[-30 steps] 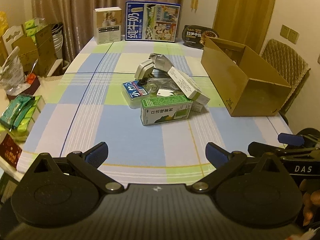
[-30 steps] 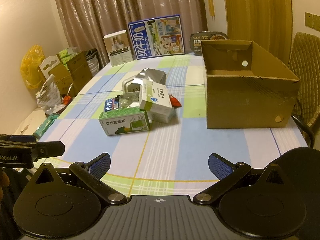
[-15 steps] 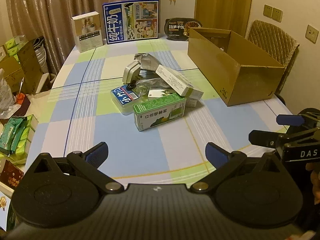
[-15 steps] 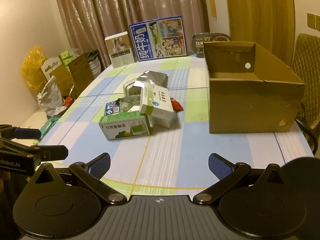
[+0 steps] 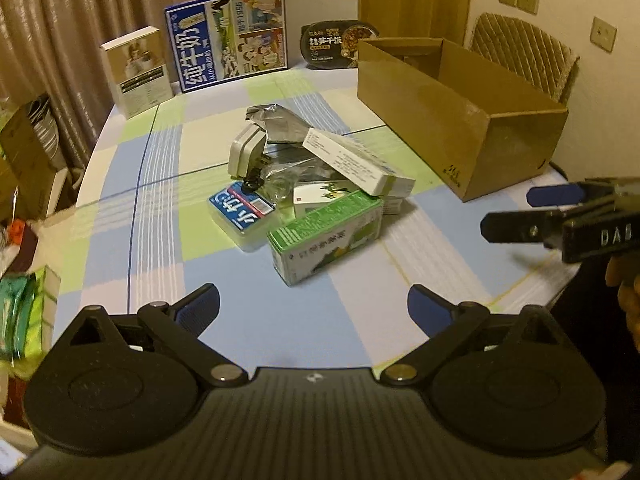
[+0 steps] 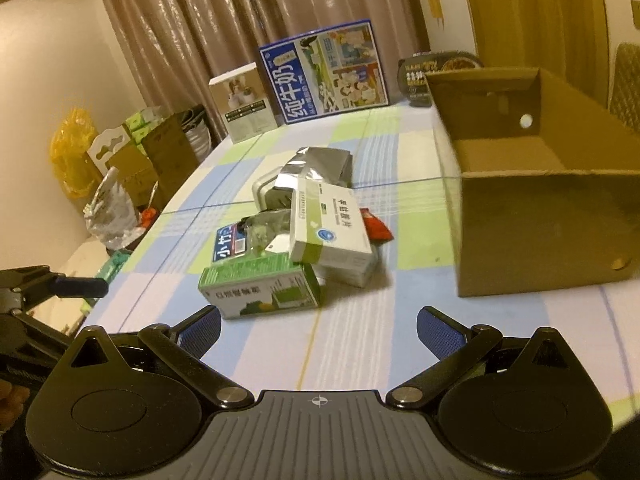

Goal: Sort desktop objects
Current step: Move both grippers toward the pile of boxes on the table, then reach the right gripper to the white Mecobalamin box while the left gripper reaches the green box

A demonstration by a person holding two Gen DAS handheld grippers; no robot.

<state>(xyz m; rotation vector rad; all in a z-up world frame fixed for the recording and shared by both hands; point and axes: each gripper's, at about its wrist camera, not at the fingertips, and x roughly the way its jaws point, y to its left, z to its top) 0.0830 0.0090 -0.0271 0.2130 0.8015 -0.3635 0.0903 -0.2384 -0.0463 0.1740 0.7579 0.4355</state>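
Observation:
A heap of objects lies mid-table: a green and white box (image 5: 326, 236) (image 6: 262, 290) in front, a white medicine box (image 5: 356, 162) (image 6: 330, 226) on top, a blue-labelled pack (image 5: 242, 214) (image 6: 228, 248), a silver foil bag (image 5: 280, 122) (image 6: 320, 166), a white plug (image 5: 244, 152) and a red packet (image 6: 374, 228). An open cardboard box (image 5: 452, 120) (image 6: 532, 208) stands to the right. My left gripper (image 5: 314, 306) is open over the near edge. My right gripper (image 6: 319, 326) is open too, just short of the green box.
A checked cloth covers the table (image 5: 132, 208). At the back stand a blue milk carton box (image 5: 228, 54), a beige box (image 5: 138, 70) and a black meal tray (image 5: 338, 44). A chair (image 5: 524, 56) sits behind the cardboard box. Boxes and bags (image 6: 116, 168) crowd the floor on the left.
Both grippers have moved forward toward the heap, which now looks larger and nearer. The left view has swung rightward. Neither gripper has changed its opening.

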